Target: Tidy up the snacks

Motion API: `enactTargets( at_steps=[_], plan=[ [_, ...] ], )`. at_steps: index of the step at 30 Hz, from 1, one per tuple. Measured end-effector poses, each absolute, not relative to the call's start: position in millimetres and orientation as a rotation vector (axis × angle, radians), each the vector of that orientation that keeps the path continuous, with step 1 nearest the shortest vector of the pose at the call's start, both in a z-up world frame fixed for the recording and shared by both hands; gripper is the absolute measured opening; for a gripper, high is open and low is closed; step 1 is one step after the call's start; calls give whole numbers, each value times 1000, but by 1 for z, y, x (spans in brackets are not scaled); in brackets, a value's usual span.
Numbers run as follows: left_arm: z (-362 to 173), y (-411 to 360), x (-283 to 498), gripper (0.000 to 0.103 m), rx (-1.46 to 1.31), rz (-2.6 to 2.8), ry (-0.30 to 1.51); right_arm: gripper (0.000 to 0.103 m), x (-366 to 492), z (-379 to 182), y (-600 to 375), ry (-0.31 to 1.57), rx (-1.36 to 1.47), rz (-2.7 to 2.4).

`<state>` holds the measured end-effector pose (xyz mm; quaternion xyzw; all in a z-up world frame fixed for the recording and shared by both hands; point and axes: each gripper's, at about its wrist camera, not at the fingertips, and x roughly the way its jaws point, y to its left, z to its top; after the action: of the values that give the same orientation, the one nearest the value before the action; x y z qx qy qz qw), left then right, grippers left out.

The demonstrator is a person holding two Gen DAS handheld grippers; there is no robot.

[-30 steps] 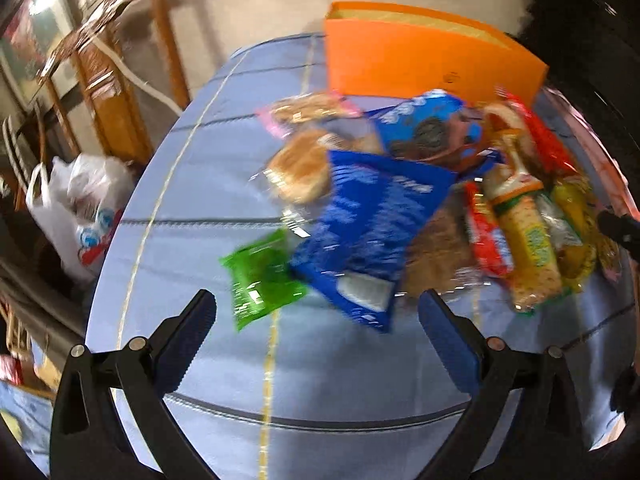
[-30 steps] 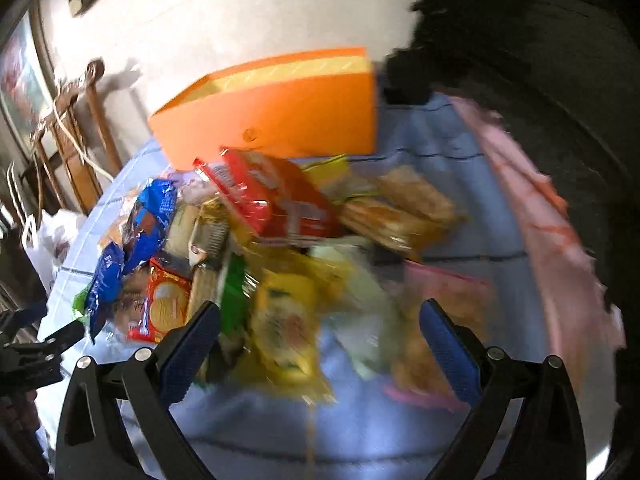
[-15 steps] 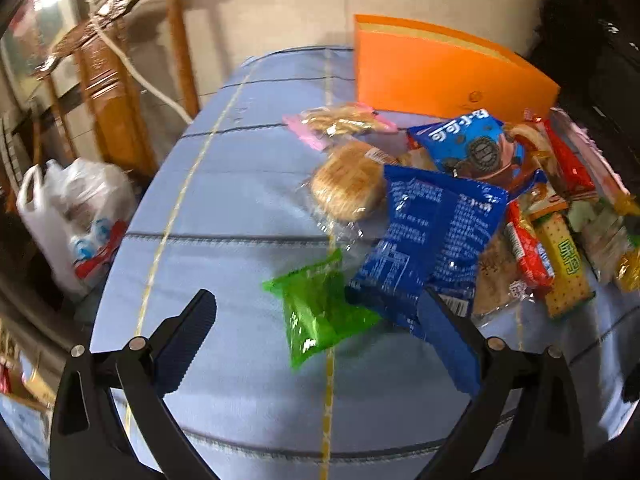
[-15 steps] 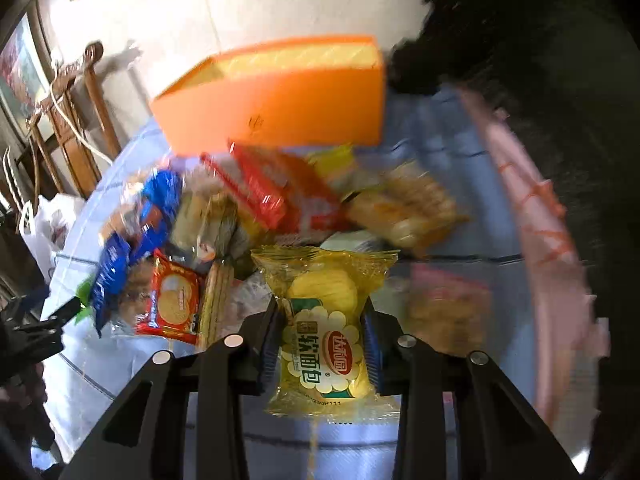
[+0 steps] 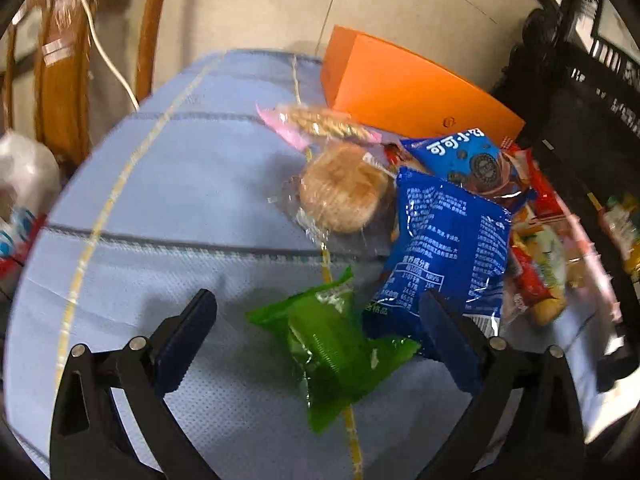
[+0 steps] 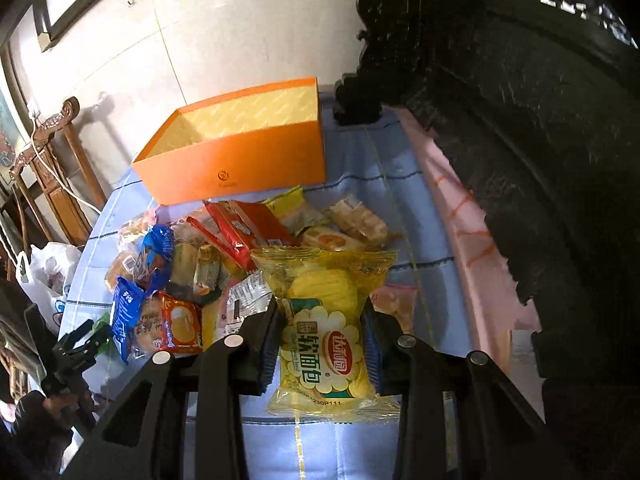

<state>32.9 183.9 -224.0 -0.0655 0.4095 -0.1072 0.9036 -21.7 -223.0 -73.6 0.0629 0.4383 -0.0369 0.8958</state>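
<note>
My right gripper [image 6: 323, 320] is shut on a yellow bread packet [image 6: 326, 320] and holds it above the table. Beyond it stands an open orange box [image 6: 240, 160], empty inside, also in the left wrist view [image 5: 416, 88]. A pile of snacks [image 6: 224, 248] lies between. My left gripper [image 5: 316, 320] is open, its jaws either side of a green packet [image 5: 332, 352] on the blue tablecloth [image 5: 160, 200]. A large blue bag [image 5: 444, 248], a round bun in clear wrap [image 5: 340, 196] and a pink-edged packet [image 5: 320, 126] lie just beyond. The left gripper also shows in the right wrist view [image 6: 80, 346].
A wooden chair [image 5: 64, 80] and a white plastic bag [image 5: 24, 184] stand left of the table. Dark carved furniture [image 6: 520, 120] rises on the right. A pink cloth strip [image 6: 468, 224] runs along the table's right edge.
My right gripper closed on the yellow bread packet and lifted it; the orange box now shows its open inside. My left gripper moved closer to the green packet, which now lies between its jaws.
</note>
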Motion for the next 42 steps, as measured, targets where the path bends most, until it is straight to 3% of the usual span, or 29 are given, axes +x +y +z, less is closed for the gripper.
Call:
enactTargets(
  at_steps=[1, 2, 4, 5, 7, 12, 14, 18, 30, 31, 32, 36, 38, 42],
  plan=[
    [-221, 179, 31, 75, -116, -240, 828, 36, -22, -75, -223, 909, 135, -74],
    [-217, 176, 28, 61, -105, -245, 813, 36, -22, -78, -224, 913, 153, -64],
    [-212, 163, 25, 21, -49, -247, 795, 36, -23, -86, -225, 928, 196, -41],
    [-212, 159, 24, 11, -15, -231, 795, 36, -22, -91, -225, 938, 211, -33],
    [-220, 151, 25, 6, 68, -217, 822, 36, -23, -98, -223, 943, 199, -29],
    [-214, 156, 21, 0, 52, -259, 877, 40, -23, -124, -227, 982, 206, -6],
    [-215, 156, 20, 0, 46, -248, 892, 51, -23, -138, -232, 984, 227, -14],
    [-215, 157, 5, 0, 51, -240, 916, 53, -26, -167, -240, 1052, 261, -25],
    [-216, 160, -4, 0, 3, -197, 969, 71, -21, -165, -208, 1001, 145, 72],
    [-218, 160, -4, 0, 6, -193, 976, 67, -19, -170, -204, 1016, 94, 32],
    [-219, 160, -5, 0, 5, -192, 985, 30, -17, -175, -204, 1035, 79, 11],
    [-218, 161, -6, 0, -6, -198, 995, 18, -22, -173, -217, 1045, 125, -38],
    [-215, 161, -8, 0, -18, -204, 992, 7, -28, -159, -219, 1022, 143, -27],
    [-213, 160, -9, 0, -55, -207, 993, 4, -35, -147, -226, 1012, 188, -6]
  ],
)
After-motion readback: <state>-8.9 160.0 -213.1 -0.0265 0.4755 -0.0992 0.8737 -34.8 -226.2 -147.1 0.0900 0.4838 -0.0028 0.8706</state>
